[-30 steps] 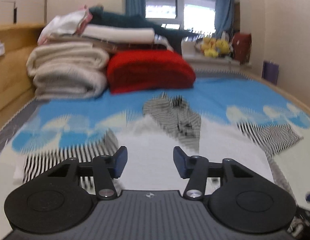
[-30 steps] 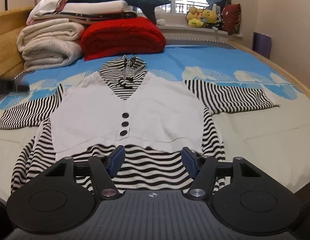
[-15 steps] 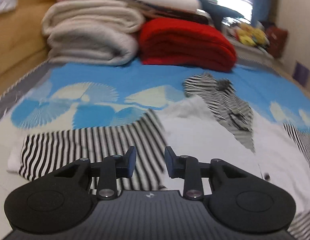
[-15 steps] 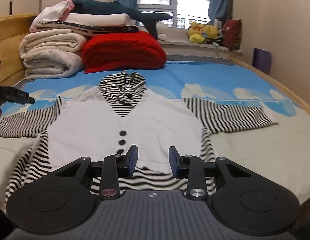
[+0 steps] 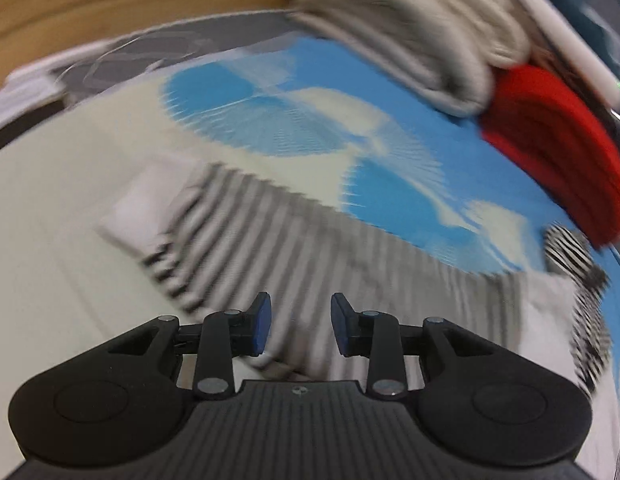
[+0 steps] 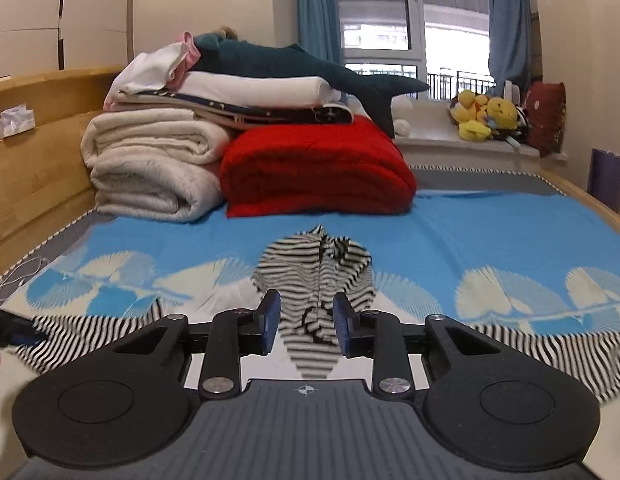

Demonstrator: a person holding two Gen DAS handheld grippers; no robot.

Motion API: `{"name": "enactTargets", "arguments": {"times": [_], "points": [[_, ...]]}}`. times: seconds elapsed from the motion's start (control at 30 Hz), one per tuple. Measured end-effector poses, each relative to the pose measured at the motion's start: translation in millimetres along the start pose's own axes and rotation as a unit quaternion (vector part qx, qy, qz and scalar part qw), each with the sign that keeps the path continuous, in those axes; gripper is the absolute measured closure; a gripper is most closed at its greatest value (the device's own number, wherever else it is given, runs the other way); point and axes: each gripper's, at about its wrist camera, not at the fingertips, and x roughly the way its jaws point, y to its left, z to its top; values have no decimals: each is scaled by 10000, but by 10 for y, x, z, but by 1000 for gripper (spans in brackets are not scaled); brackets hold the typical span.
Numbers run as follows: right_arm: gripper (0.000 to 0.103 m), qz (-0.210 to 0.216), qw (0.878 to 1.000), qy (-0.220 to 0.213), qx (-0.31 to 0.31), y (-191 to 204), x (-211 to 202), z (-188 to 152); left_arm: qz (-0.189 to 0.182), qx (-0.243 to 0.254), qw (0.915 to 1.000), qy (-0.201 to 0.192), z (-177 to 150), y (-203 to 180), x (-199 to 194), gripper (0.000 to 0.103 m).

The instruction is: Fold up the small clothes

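On the bed (image 6: 490,220), the striped top (image 6: 318,280) lies spread for folding. Left tool (image 5: 299,330) hangs released over its sleeve (image 5: 277,248); right tool (image 6: 305,326) is closing, nothing between its pads.

The garment (image 6: 318,280) lies on the bed (image 6: 470,232), folded blankets (image 6: 157,168) stacked behind it.

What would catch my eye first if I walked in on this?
Probably the red folded blanket at the far end of the bed, beside a tall pile of cream blankets topped by a plush shark. Nearer, a black-and-white striped top lies spread on the blue patterned bedspread, with the right tongs closing above it.
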Motion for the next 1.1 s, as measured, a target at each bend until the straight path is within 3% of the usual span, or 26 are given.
{"name": "enactTargets", "arguments": {"times": [0.1, 0.27, 0.33, 0.43, 0.5, 0.53, 0.57, 0.67, 0.77, 0.83, 0.87, 0.9, 0.97, 1.0, 1.07, 1.1], "points": [[81, -184, 9989, 416, 61, -37, 266, -111, 274, -577, 9979, 114, 97, 318, 99, 61], [81, 147, 9964, 715, 427, -132, 425, -94, 461, -1380, 9890, 279, 166, 695, 249, 59], [84, 92, 9970, 706, 303, -150, 439, -100, 526, -1542, 9862, 284, 167, 769, 295, 59], [88, 53, 9953, 855, 441, -226, 520, -103, 670, -1382, 9880, 149, 191, 707, 322, 59], [91, -16, 9948, 896, 482, -275, 524, -99, 804, -1217, 9893, 76, 191, 621, 334, 70], [91, -81, 9949, 903, 438, -278, 558, -107, 916, -1152, 9891, 7, 182, 575, 316, 92], [92, -123, 9950, 900, 422, -276, 566, -117, 1005, -1068, 9891, -94, 169, 511, 282, 98], [94, -213, 9953, 876, 352, -293, 558, -140, 997, -588, 9912, -636, 144, 118, 57, 99], [94, -341, 9945, 911, 379, -368, 511, -147, 221, 124, 9925, -1195, -1, -561, -349, 100], [94, -454, 9931, 975, 465, -443, 469, -150, -607, 553, 9878, -1323, -230, -1072, -628, 100], [94, -518, 9921, 1014, 519, -479, 448, -157, -1125, 812, 9816, -1312, -406, -1372, -784, 100], [94, -571, 9912, 1050, 567, -520, 424, -176, -1529, 1031, 9748, -1253, -567, -1607, -899, 100], [94, -655, 9898, 1113, 608, -597, 386, -228, -2569, 1496, 9512, -830, -925, -2082, -1090, 98], [94, -708, 9887, 1166, 624, -622, 374, -254, -3112, 1782, 9328, -354, -1100, -2321, -1144, 83], [94, -765, 9866, 1267, 690, -671, 367, -298, -3695, 2117, 9042, 333, -1347, -2580, -1191, 64], [94, -774, 9859, 1285, 736, -688, 367, -315, -3663, 2071, 9067, 284, -1412, -2592, -1220, 63]]}}
